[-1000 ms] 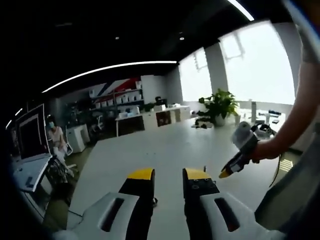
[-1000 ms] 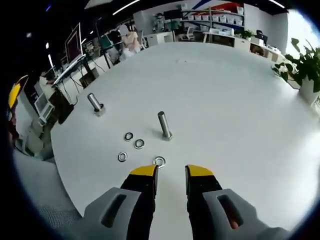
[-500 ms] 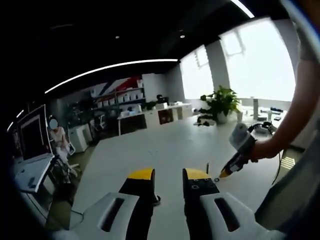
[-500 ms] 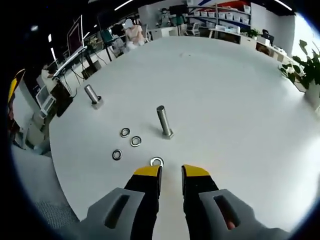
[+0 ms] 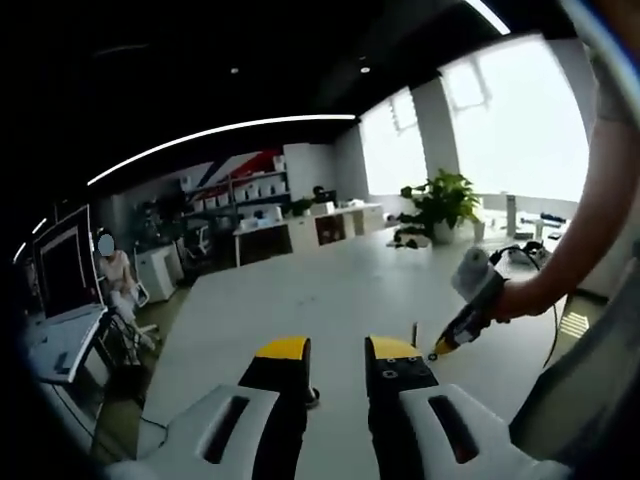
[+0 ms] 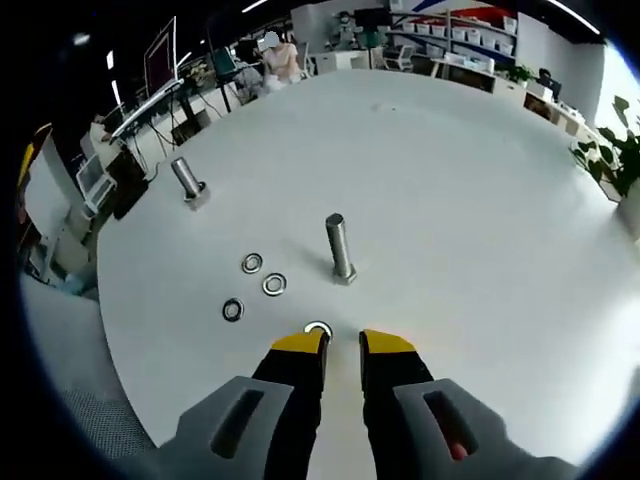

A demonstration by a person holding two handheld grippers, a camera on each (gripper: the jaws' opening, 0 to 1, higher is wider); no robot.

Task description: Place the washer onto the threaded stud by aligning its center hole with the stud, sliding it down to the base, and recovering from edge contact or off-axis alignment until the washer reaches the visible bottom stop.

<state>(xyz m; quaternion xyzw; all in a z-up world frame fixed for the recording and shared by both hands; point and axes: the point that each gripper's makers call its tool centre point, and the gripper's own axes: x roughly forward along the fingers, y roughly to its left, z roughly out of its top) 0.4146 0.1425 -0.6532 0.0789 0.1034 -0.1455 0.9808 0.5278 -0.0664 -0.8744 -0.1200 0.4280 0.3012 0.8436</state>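
A washer (image 6: pixel 317 329) lies flat on the white worktop (image 6: pixel 480 220), touching the yellow tips of the right tool (image 6: pixel 340 345), whose jaws stand narrow and hold nothing. The threaded stud (image 6: pixel 339 248) stands bare at its twelve o'clock; three more washers (image 6: pixel 252 285) lie at ten o'clock. Grasping, aligning and seating all remain. The washer's near edge is hidden. The left tool (image 5: pixel 335 350) hovers narrow, empty.

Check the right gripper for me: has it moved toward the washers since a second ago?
Yes. The right gripper has closed in on the nearest washer on the table; the washer now sits at its left jaw tip.
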